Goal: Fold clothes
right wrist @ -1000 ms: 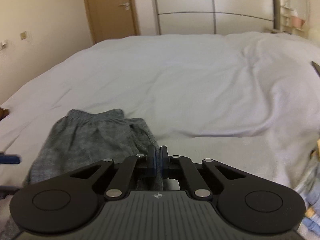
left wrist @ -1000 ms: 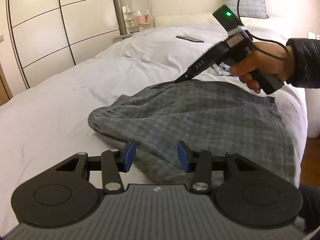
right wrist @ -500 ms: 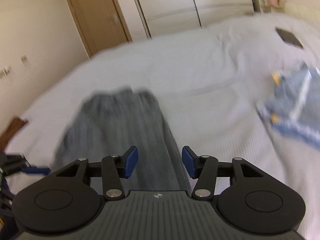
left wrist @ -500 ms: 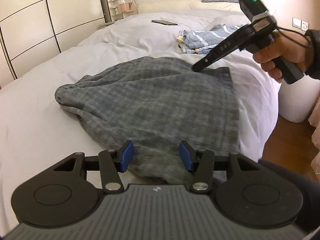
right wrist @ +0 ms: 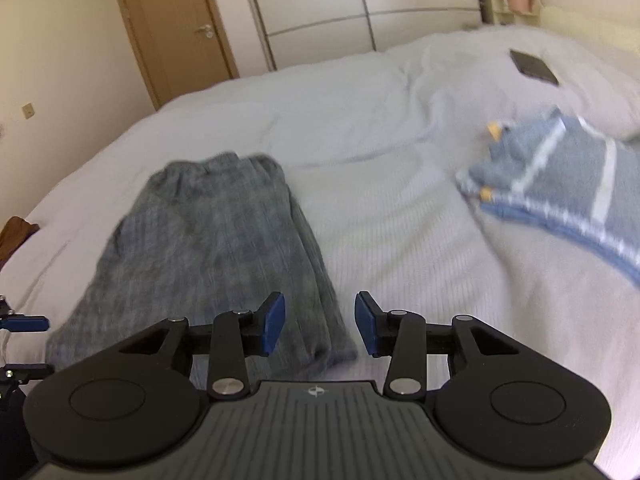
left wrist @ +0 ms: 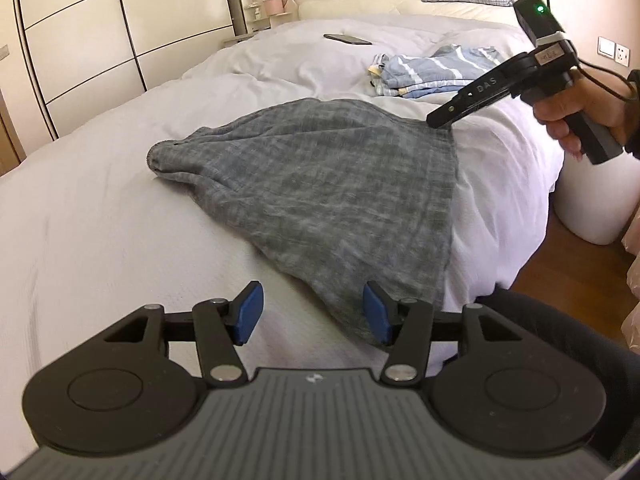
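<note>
Grey shorts lie flat on the white bed; left gripper and right gripper both gape wide and empty above the near hem, beside folded blue striped clothes

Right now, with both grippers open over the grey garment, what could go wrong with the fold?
The grey garment reaches the edge of the bed, so a tug might slide it off. The left gripper straddles only one corner, so a grab may bunch it. The striped clothes lie close by and could snag.
</note>
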A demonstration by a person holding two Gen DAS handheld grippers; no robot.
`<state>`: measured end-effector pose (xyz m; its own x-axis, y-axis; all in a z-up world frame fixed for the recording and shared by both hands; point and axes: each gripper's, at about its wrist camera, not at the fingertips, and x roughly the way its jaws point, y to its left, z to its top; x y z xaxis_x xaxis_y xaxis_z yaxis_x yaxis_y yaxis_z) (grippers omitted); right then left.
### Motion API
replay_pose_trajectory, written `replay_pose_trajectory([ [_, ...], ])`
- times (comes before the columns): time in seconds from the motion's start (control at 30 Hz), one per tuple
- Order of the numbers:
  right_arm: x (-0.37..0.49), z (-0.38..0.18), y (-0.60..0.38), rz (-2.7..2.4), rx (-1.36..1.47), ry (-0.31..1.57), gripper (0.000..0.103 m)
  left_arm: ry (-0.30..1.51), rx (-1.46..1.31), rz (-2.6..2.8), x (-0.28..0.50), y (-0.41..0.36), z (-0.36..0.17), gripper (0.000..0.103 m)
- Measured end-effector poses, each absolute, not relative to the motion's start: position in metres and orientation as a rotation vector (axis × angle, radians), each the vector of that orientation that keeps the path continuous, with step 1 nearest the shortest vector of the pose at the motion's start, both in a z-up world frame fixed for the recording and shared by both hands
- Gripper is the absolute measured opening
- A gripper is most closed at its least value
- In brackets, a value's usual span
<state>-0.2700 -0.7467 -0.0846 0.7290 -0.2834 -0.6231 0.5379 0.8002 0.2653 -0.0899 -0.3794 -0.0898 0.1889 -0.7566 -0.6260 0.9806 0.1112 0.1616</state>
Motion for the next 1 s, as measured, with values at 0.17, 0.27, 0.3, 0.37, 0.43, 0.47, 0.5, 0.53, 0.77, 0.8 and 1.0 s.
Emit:
replay_pose_trajectory([
  [0.17,-0.275,-0.097,-0.747,-0.490,0.551,0.570,0.032,0.414,0.645,-1.371,-0.101,-0.382,-0.089,0.052],
  [0.27,-0.273,-0.095,-0.742,-0.497,0.519,0.579,0.009,0.408,0.651,-1.382,-0.104,-0.384,-0.089,0.052],
  [0.3,-0.272,-0.094,-0.740,-0.497,0.506,0.582,0.009,0.409,0.650,-1.383,-0.105,-0.384,-0.090,0.052],
  [0.37,-0.273,-0.090,-0.738,-0.502,0.469,0.586,0.006,0.411,0.648,-1.384,-0.106,-0.384,-0.091,0.052],
  [0.43,-0.276,-0.085,-0.736,-0.514,0.433,0.571,0.005,0.417,0.646,-1.388,-0.107,-0.383,-0.092,0.053],
  [0.47,-0.277,-0.084,-0.736,-0.523,0.425,0.561,0.005,0.417,0.648,-1.388,-0.107,-0.382,-0.093,0.053],
  [0.5,-0.279,-0.083,-0.737,-0.531,0.418,0.551,0.005,0.416,0.649,-1.389,-0.107,-0.381,-0.093,0.053],
  [0.53,-0.279,-0.084,-0.739,-0.534,0.420,0.554,0.005,0.415,0.650,-1.390,-0.107,-0.380,-0.094,0.053],
  [0.77,-0.281,-0.095,-0.739,-0.563,0.431,0.571,0.005,0.421,0.650,-1.373,-0.101,-0.370,-0.095,0.054],
  [0.8,-0.282,-0.092,-0.734,-0.563,0.418,0.567,0.007,0.419,0.657,-1.366,-0.101,-0.368,-0.096,0.055],
  [1.0,-0.291,-0.073,-0.701,-0.563,0.344,0.539,0.027,0.462,0.620,-1.358,-0.096,-0.358,-0.100,0.055],
])
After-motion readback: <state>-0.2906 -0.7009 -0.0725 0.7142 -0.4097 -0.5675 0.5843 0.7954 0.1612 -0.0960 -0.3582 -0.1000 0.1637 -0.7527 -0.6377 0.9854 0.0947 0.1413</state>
